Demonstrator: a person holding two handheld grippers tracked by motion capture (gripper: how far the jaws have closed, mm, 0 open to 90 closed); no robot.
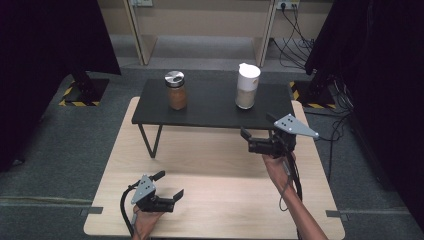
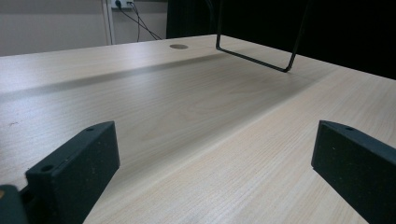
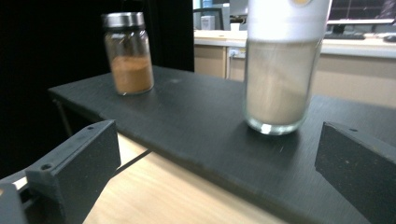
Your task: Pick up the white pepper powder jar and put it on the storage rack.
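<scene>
The white-lidded jar (image 1: 247, 86) is being carried upright by a black shelf (image 1: 210, 112) that is standing on the wooden table (image 1: 210, 210); it is being kept toward the shelf's right end, well back from the front edge. A pale powder is being held in its glass body, up to just under the tall white lid. In the right gripper view the same white-lidded jar (image 3: 282, 70) is being framed just right of centre, between the two black jaws but well beyond them, with nothing being touched.

The right gripper (image 1: 257, 140) is being held in a hand (image 1: 278, 162) above the table, just in front of the shelf's right end, and is being pointed toward the jar. Its jaws are being kept wide apart, with nothing between them.

Toward the shelf's left end, well apart from the first jar, a spice jar (image 1: 176, 90) with a metal lid and brown powder is being carried upright; in the right gripper view it is being shown at upper left, spice jar (image 3: 128, 53).

The left gripper (image 1: 168, 187) is being held low over the near left part of the table, well apart from the shelf. Its jaws are likewise being kept spread, empty, over bare wood, with the shelf's wire leg (image 2: 254, 56) being seen farther off.
</scene>
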